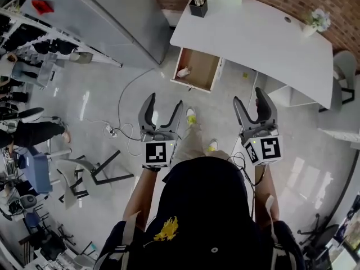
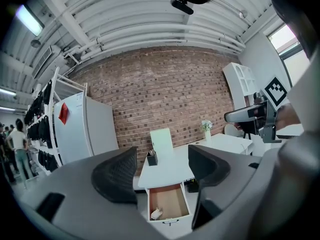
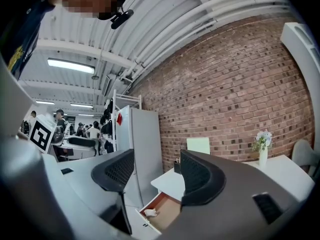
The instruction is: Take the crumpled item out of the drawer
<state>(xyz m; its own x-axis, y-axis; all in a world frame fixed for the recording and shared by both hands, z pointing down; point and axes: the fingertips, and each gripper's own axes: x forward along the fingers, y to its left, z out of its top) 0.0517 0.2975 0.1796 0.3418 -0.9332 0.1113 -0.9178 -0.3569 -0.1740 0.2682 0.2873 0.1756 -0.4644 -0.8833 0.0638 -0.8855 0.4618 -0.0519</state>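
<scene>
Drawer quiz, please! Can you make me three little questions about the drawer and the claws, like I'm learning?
1. True or false: the drawer is shut.
2. How many things lie in the drawer? A none, B one, C three.
3. Fill in: the left claw and the right claw are both ____.

Key: 1 false, it is pulled out. 2 B, the crumpled item. 3 open, and empty.

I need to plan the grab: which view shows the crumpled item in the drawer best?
The head view: it looks down into the open drawer, where the crumpled item lies unobstructed. Both gripper views show it small and low in the frame, the right one at an angle.
</scene>
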